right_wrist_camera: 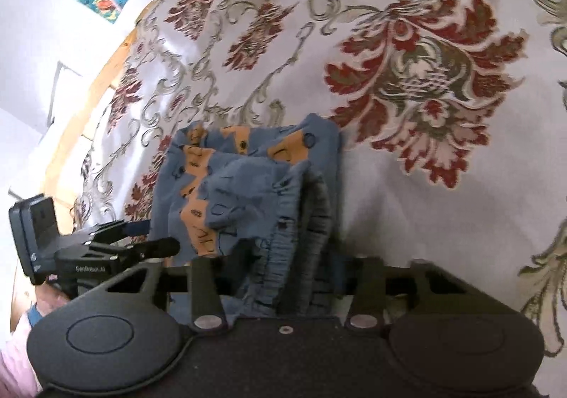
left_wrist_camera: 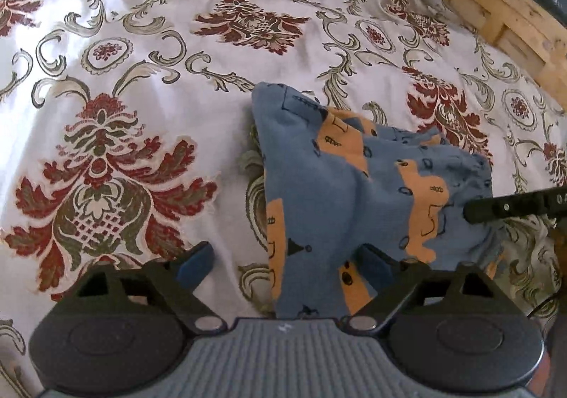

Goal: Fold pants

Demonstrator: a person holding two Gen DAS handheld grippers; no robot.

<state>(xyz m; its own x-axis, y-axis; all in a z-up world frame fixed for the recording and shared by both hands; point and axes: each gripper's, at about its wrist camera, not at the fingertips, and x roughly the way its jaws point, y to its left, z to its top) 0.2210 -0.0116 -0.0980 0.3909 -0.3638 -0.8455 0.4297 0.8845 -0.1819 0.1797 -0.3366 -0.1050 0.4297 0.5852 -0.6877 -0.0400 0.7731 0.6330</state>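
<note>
The pants (left_wrist_camera: 340,192) lie bunched in a small, partly folded heap on the flowered bedspread (left_wrist_camera: 141,44), blue cloth with orange patches, near the wooden bed edge (left_wrist_camera: 503,8). My left claw (left_wrist_camera: 283,260) stands open, its blue-padded fingers spread wide; the near end of the heap runs down between them, with one pad against the cloth and the other over bare bedspread, so nothing is pinched on that side. My right claw (right_wrist_camera: 280,277) sits at the gathered waistband (right_wrist_camera: 304,221), which rises in ridges between its fingers, but the fingertips are hidden by cloth and I cannot tell whether they grip it or merely straddle it. In the left wrist view a black finger of that right claw reaches to the far side of the heap. I judge the fold to be well along but untidy: layers are rumpled and the top flap stands up rather than lying flat. The danger from here is that if I pull with the right claw while the left holds nothing, the whole bundle will slide across the slick spread and come undone. If I close the left claw where it stands, it may catch only one layer, or the bedspread too, and drag the fold crooked.
</note>
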